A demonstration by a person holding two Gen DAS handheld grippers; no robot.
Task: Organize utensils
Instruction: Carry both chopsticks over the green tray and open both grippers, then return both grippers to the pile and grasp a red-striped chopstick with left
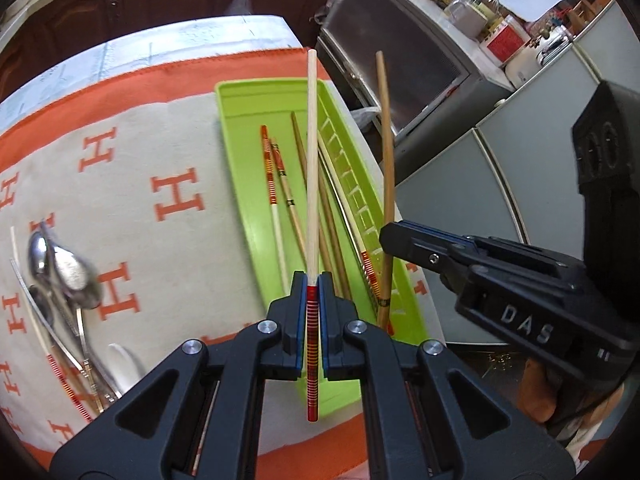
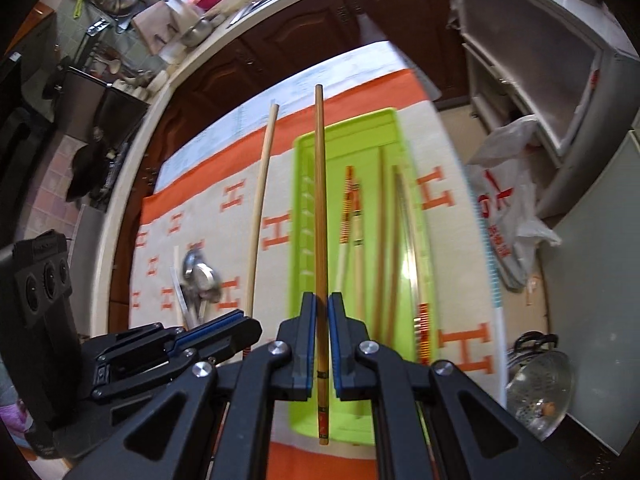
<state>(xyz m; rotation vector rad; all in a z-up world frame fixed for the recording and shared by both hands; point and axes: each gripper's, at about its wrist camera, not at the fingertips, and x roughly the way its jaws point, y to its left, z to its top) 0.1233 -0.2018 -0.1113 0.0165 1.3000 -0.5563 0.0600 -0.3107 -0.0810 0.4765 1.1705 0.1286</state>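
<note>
Over the green tray [image 1: 240, 152], both grippers hold one chopstick each. Left gripper [image 1: 313, 280]: jaws clamped on the pale chopstick [image 1: 312, 160], gripped at its red-striped end, shaft pointing forward above the tray. Right gripper [image 2: 322, 300]: jaws clamped on the brown chopstick [image 2: 319, 200], grip near its decorated end, shaft running forward over the tray's left part in the right wrist view. In the left wrist view the right gripper sits just right of the tray, its chopstick standing above the tray's slotted side wall. Several more chopsticks [image 1: 276, 184] lie lengthwise inside the tray, some with red bands, some plain brown. Tray sits on a cream-and-orange H-pattern cloth [image 1: 132, 184] covering the desk. Left of the tray, well apart from it, a pile of metal spoons [image 1: 64, 268] and a few more chopsticks lie on the cloth; blurred, count unclear.
</note>
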